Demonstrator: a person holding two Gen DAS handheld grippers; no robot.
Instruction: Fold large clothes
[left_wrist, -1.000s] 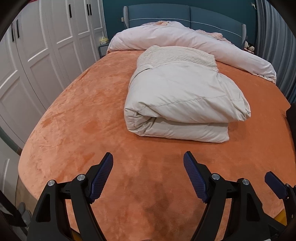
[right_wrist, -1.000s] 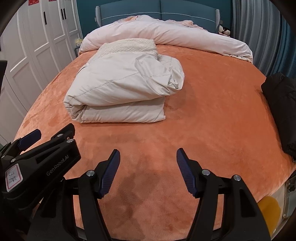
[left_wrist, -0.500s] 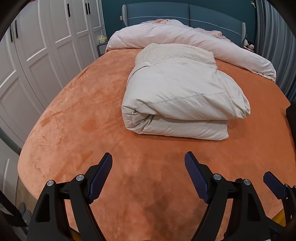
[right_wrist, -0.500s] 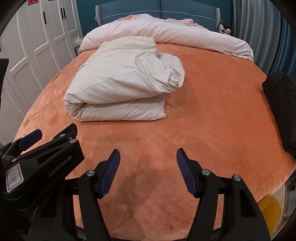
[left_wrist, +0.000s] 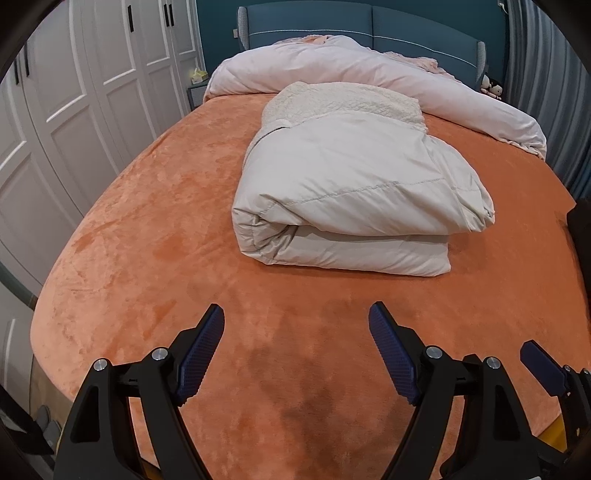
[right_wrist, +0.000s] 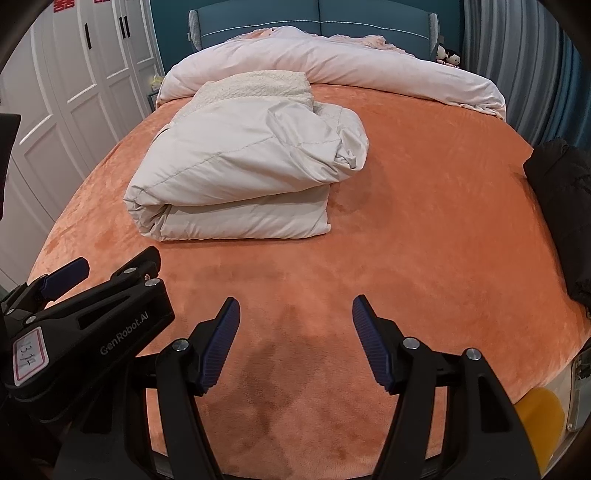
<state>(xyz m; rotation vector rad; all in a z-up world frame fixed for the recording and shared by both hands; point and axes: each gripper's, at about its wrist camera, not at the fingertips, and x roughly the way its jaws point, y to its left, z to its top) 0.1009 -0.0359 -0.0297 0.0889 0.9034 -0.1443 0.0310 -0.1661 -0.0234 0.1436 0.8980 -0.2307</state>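
Cream puffy coat (left_wrist: 354, 195) folded into a thick rectangular bundle, lying flat mid-bed on the orange cover. Fleecy lining shows at the far end, fold edge faces near side, right end bunched and loose.

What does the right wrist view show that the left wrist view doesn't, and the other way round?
Only the right wrist view shows the whole black garment at the bed's right edge and the left hand-held gripper's labelled body. Only the left wrist view shows the bed's near left corner and more of the wardrobe doors. Both show the folded cream coat on the orange bedcover, the pink duvet behind, and open, empty jaws.
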